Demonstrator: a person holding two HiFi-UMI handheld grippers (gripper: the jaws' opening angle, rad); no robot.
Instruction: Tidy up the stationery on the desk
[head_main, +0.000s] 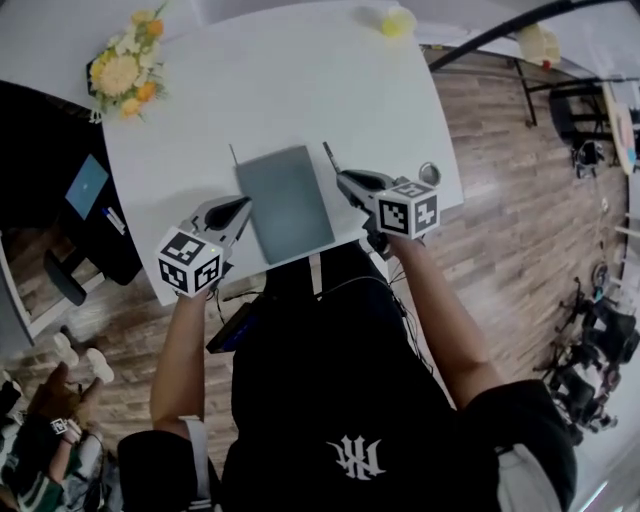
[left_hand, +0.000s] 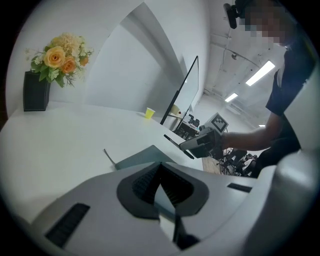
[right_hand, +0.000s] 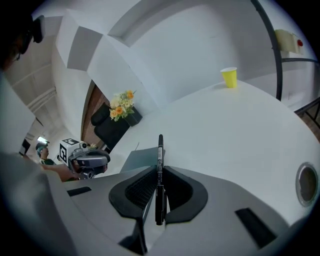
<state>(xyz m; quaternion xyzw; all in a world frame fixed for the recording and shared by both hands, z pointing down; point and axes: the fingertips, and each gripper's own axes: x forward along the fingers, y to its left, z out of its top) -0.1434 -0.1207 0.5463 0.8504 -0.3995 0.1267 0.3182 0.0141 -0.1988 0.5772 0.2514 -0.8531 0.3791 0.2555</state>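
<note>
A grey notebook (head_main: 287, 203) lies flat near the front edge of the white desk (head_main: 270, 90). A thin grey strip (head_main: 233, 155) sticks out past the notebook's far left corner. My left gripper (head_main: 240, 208) is at the notebook's left edge, jaws shut with nothing between them; in its own view (left_hand: 160, 167) the notebook (left_hand: 136, 156) lies just beyond the tips. My right gripper (head_main: 347, 180) is at the notebook's right edge, shut on a black pen (head_main: 328, 157). In the right gripper view (right_hand: 159, 169) the pen (right_hand: 160, 155) stands out past the jaws, pointing across the desk.
A black vase of yellow flowers (head_main: 124, 70) stands at the desk's far left corner. A yellow cup (head_main: 396, 20) is at the far edge. A round cable hole (head_main: 429, 172) sits near the right edge. Wooden floor surrounds the desk; a dark chair (head_main: 80, 215) stands at the left.
</note>
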